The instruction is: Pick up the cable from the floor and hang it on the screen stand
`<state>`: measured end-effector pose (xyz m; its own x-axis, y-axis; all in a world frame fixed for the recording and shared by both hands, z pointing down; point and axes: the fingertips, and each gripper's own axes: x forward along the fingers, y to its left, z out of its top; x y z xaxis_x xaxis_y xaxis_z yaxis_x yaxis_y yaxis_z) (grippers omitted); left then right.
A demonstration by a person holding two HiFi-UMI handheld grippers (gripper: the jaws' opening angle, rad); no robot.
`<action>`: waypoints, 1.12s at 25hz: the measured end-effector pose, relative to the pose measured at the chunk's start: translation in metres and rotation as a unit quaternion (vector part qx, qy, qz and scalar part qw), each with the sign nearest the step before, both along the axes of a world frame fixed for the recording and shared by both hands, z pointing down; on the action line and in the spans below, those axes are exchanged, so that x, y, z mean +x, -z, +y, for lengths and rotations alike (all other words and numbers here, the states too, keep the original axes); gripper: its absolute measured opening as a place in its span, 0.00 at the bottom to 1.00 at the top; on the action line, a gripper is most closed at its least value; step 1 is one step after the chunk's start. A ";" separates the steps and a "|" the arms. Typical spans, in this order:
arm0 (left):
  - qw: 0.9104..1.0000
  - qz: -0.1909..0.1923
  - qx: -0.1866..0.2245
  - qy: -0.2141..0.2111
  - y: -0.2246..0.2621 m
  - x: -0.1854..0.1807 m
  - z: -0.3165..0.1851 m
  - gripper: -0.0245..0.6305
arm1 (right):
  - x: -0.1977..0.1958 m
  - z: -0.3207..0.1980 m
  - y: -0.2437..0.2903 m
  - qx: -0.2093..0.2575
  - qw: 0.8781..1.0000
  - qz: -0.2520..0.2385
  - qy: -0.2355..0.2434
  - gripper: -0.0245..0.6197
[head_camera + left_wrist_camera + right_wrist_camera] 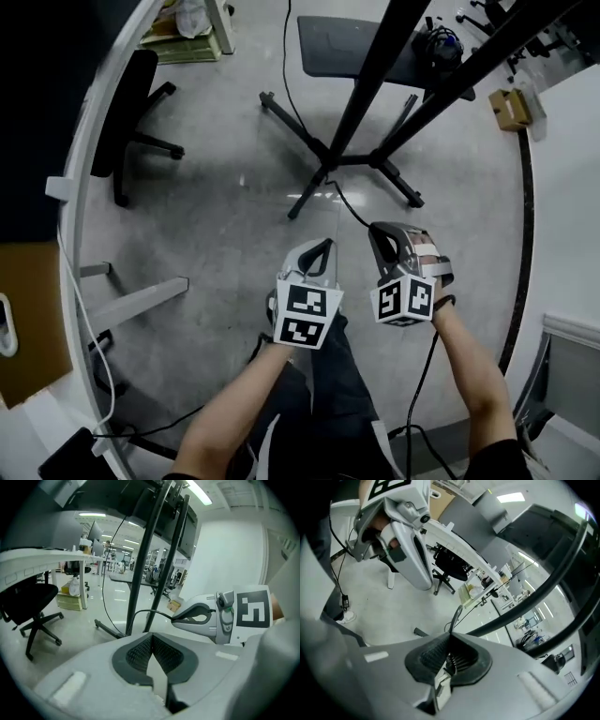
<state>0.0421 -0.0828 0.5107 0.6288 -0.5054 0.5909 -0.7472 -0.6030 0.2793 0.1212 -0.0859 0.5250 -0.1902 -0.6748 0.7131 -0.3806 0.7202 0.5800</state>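
Open-plan office: swivel chair [29,603], long desk [47,556], ceiling strip lights [199,493].

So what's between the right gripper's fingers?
The black cable, pinched in the right gripper and leading toward the screen stand. The pads cover its clamped stretch.

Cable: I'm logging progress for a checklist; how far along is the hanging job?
Done: the cable is picked up, pinched in the right hand-held gripper. In hand: it is held near the screen stand; the left hand-held gripper is shut and empty. Left: hanging it on the stand.
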 end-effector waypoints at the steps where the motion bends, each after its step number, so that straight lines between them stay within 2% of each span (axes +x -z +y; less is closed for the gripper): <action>1: 1.000 0.005 0.009 -0.002 0.016 0.001 -0.005 0.04 | -0.001 -0.005 0.020 0.012 1.000 0.005 0.005 0.06; 8: 0.997 0.037 0.074 -0.009 0.131 0.000 -0.047 0.04 | -0.012 -0.050 0.173 0.101 0.993 0.033 0.045 0.06; 15: 0.989 0.047 0.143 -0.003 0.239 -0.008 -0.088 0.04 | -0.027 -0.101 0.321 0.158 0.986 0.000 0.044 0.06; 20: 0.978 0.058 0.199 0.005 0.323 -0.007 -0.125 0.04 | -0.035 -0.137 0.416 0.213 0.975 0.007 0.058 0.06; 28: 0.957 0.068 0.283 0.014 0.445 0.017 -0.172 0.04 | -0.018 -0.180 0.544 0.274 0.959 0.016 0.070 0.06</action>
